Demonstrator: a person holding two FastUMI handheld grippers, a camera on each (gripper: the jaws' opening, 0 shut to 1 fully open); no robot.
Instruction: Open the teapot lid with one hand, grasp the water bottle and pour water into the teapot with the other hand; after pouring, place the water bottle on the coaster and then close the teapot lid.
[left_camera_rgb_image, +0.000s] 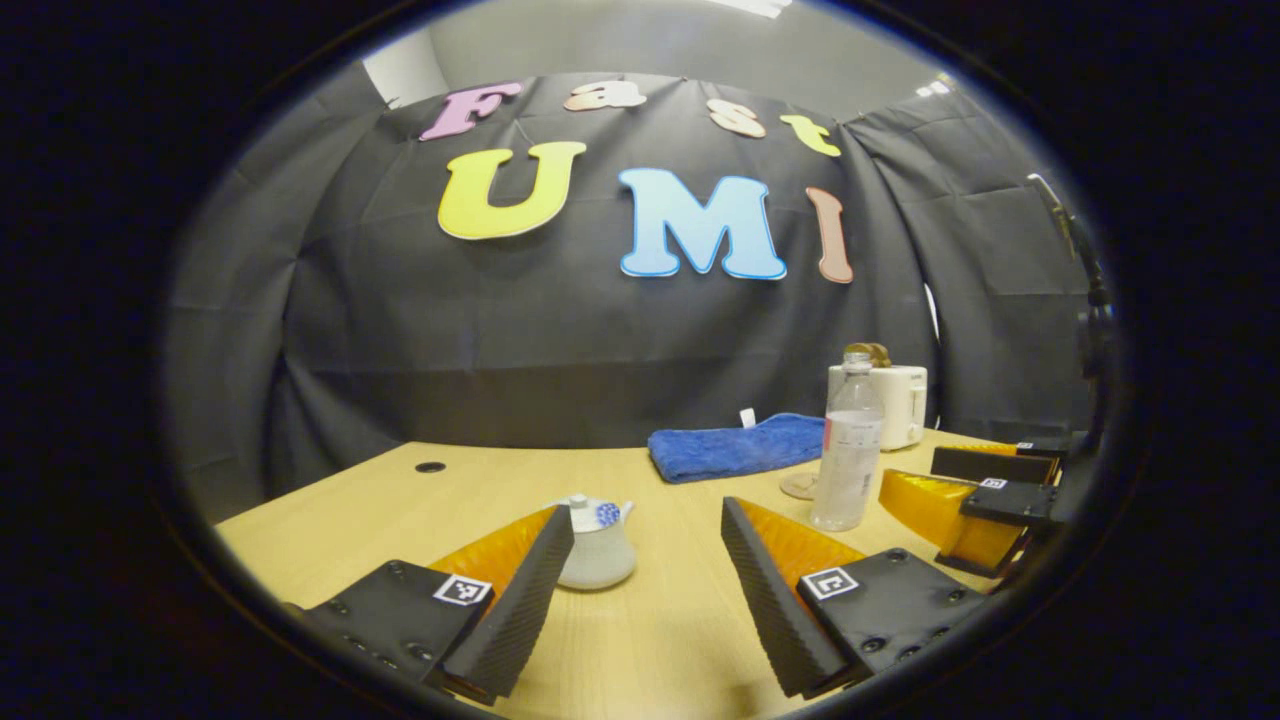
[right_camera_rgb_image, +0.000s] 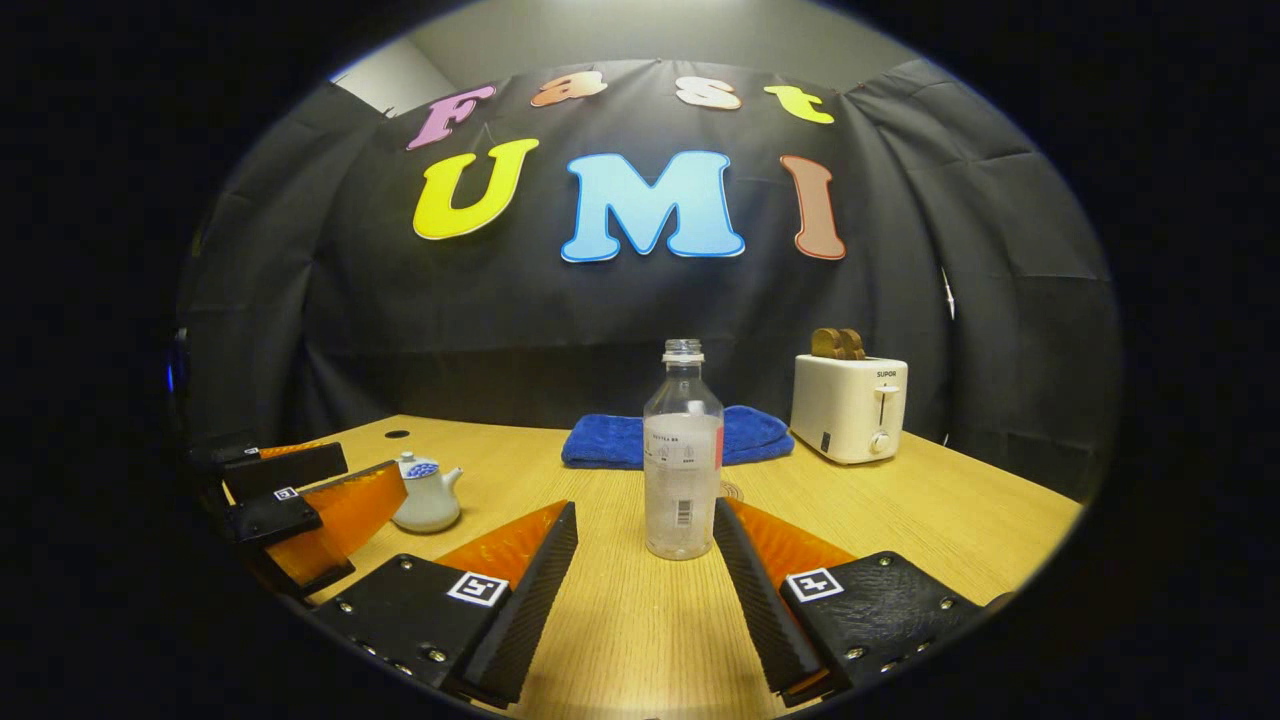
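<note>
A small white teapot (left_camera_rgb_image: 596, 552) with a blue-patterned lid (left_camera_rgb_image: 598, 513) stands on the wooden table, lid on, just ahead of my left gripper (left_camera_rgb_image: 648, 523), which is open and lined up slightly to its right. The clear, uncapped water bottle (right_camera_rgb_image: 682, 463) stands upright straight ahead of my open right gripper (right_camera_rgb_image: 645, 515), a little beyond its fingertips. The bottle (left_camera_rgb_image: 848, 443) also shows in the left gripper view, with a round coaster (left_camera_rgb_image: 798, 486) partly hidden behind it. The teapot (right_camera_rgb_image: 427, 494) sits left in the right gripper view, beside the left gripper (right_camera_rgb_image: 345, 478).
A folded blue towel (right_camera_rgb_image: 668, 438) lies at the back of the table (right_camera_rgb_image: 900, 510). A white toaster (right_camera_rgb_image: 849, 405) holding toast stands at the back right. A small round hole (left_camera_rgb_image: 430, 467) is in the table's far left corner.
</note>
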